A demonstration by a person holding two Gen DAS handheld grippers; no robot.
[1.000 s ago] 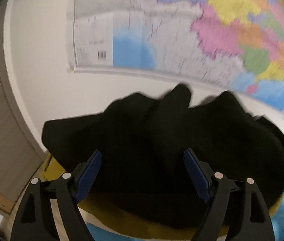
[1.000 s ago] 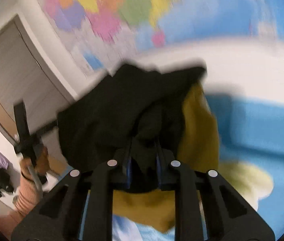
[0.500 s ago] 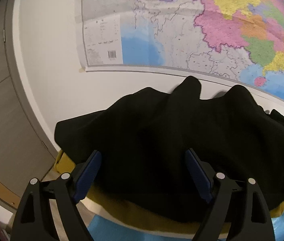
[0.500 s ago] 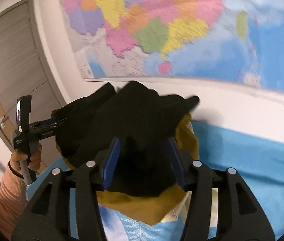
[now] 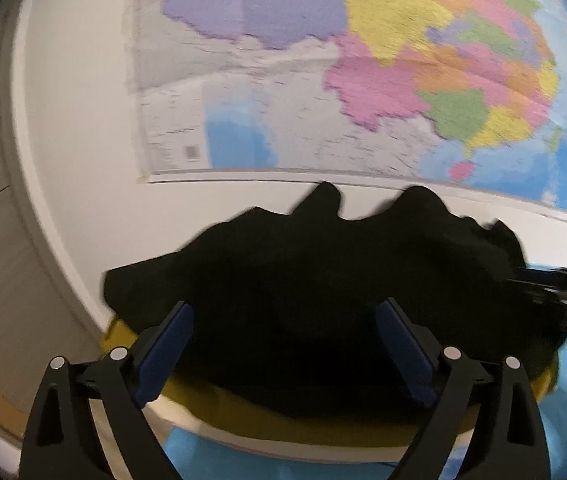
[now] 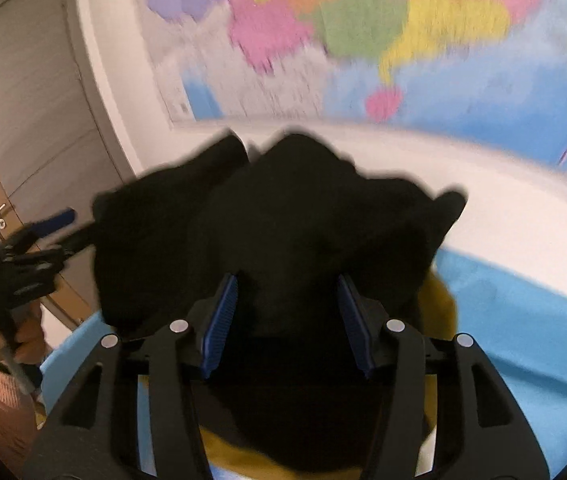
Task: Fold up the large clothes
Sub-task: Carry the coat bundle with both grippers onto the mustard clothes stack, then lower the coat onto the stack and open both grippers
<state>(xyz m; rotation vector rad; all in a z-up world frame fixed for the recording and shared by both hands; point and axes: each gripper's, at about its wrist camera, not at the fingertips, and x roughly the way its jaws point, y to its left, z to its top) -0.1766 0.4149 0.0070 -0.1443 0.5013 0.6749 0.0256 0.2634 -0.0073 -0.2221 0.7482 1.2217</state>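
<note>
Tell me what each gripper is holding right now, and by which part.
Nothing. The left gripper and the right gripper have both just opened; the black garment lies between the jaws, pads clear of it.

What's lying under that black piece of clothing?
A mustard-yellow fabric peeks out beneath the black garment, on light blue bedding. How far the yellow reaches underneath is hidden.

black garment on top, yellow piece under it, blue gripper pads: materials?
Black garment: soft matte cloth, maybe knit or fleece; it slumps in rounded folds with no sheen. Yellow piece: mustard fabric, also matte, weave too blurred to tell. Gripper pads: blue, finely ribbed, likely rubber or soft plastic, on black rigid plastic fingers.
</note>
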